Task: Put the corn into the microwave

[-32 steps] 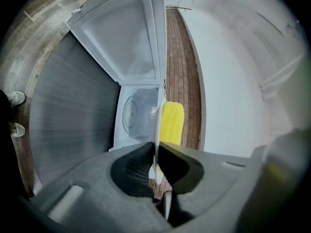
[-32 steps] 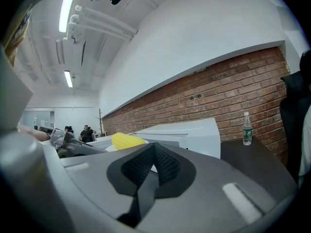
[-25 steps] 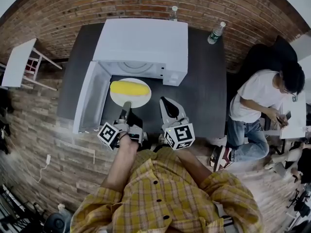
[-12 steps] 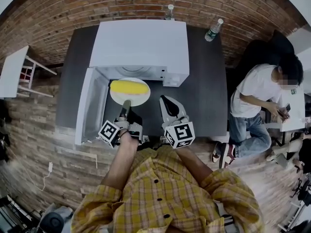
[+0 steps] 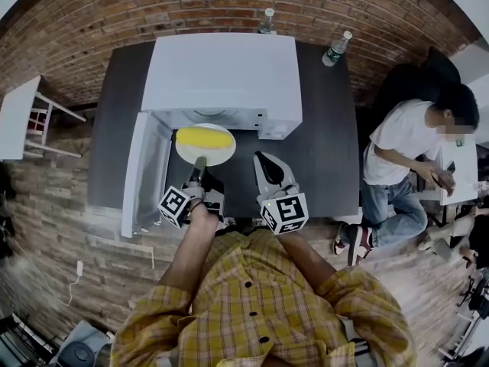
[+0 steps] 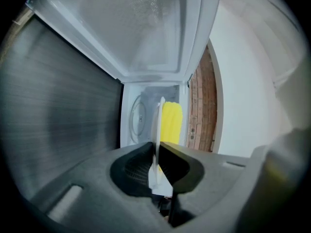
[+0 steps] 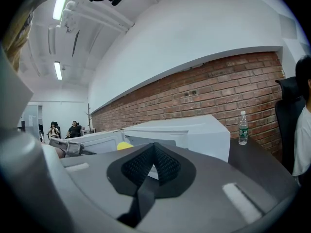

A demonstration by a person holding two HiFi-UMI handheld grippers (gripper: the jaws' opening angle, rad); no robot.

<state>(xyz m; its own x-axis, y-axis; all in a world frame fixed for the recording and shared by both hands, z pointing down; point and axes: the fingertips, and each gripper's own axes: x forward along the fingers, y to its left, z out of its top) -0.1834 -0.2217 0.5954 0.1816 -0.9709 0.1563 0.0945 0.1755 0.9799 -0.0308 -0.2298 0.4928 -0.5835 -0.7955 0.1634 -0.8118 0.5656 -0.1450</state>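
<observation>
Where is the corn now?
Head view, centre-left: the corn lies on the white plate at the mouth of the microwave, the left hand-held gripper clamping the plate's near rim.

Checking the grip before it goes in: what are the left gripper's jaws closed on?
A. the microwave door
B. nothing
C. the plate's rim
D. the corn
C: the left gripper pinches the edge of the plate, and the corn lies on the plate untouched.

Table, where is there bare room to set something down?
Free: the table right of the microwave, in front of the bottle. Crowded: at the microwave's mouth, with its open door, the plate, left claw and right claw.
</observation>
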